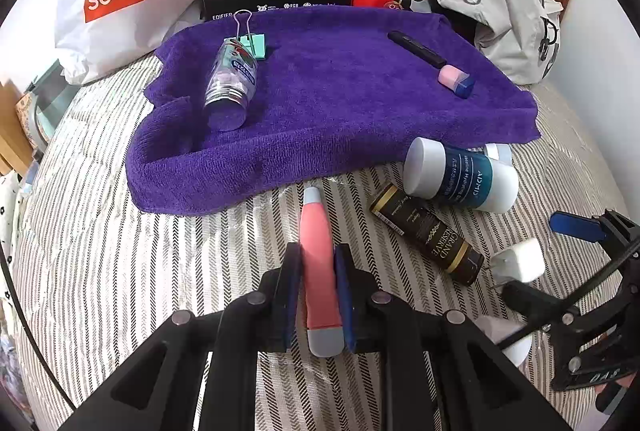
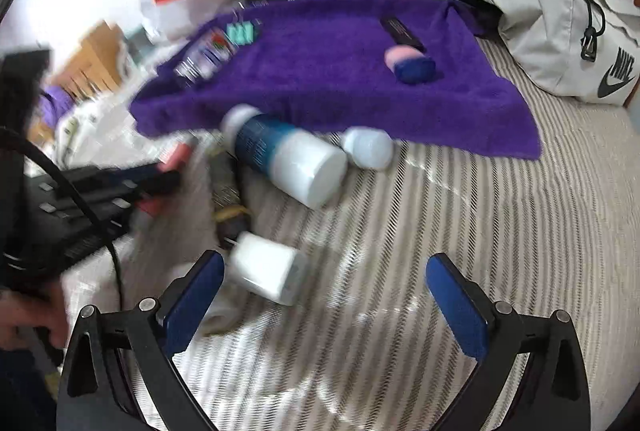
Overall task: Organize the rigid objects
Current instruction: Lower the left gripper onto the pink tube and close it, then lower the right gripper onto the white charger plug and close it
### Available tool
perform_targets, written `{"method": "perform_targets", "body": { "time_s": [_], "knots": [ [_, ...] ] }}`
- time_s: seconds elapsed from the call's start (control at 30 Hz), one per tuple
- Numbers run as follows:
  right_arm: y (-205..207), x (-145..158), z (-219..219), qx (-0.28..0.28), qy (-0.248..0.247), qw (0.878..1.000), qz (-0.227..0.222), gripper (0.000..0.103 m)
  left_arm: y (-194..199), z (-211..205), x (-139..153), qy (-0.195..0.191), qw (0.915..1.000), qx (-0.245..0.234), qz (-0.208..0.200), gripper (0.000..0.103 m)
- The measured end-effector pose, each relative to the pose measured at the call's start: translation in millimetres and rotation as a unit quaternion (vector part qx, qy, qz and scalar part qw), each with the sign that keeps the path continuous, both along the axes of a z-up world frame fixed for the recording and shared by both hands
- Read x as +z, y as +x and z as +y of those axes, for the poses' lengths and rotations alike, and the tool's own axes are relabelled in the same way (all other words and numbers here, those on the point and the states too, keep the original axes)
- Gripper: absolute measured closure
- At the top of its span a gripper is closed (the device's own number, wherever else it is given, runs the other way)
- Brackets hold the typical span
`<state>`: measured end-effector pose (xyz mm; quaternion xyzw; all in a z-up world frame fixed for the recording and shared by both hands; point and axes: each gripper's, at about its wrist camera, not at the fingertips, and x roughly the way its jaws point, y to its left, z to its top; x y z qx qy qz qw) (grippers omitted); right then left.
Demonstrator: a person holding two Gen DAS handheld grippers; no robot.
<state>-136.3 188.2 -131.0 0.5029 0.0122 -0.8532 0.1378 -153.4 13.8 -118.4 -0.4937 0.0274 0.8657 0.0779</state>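
Pink tube (image 1: 320, 263) clamped in the left tool (image 1: 318, 295), low over the striped bed (image 1: 120, 271).
Pickup looks done; next, lift it onto the purple towel (image 1: 320, 91), clear of the brown tube (image 1: 428, 231) and blue-white bottle (image 1: 460, 175). Right tool (image 2: 324, 299) hangs apart beside the white charger (image 2: 268, 269).

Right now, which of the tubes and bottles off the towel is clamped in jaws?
The pink tube, pinched between the left gripper's jaws. The teal-and-white bottle and dark brown tube lie free.

Black tongs (image 2: 324, 301), blue pads (image 2: 454, 305), silver screws.
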Motion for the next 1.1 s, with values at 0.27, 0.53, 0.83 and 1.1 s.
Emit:
{"method": "perform_targets", "body": {
  "time_s": [0.27,0.53,0.83,1.1],
  "knots": [
    [5.2,2.6,33.3,-0.027,0.042,0.999,0.001,0.003,0.2,-0.3,-0.5,0.000,1.0000,-0.001,0.002,0.085],
    [7.0,2.9,24.6,0.009,0.015,1.000,0.016,0.004,1.3,1.4,-0.1,-0.003,1.0000,0.000,0.005,0.085],
    [10.6,-4.6,7.0,0.001,0.032,0.996,0.078,0.035,1.4,0.4,-0.2,0.008,0.9999,-0.003,0.006,0.086],
    [9.1,0.6,17.7,0.009,0.003,0.997,0.071,0.059,1.7,-12.3,0.2,0.045,0.9990,0.001,0.003,0.086]
  ]
}}
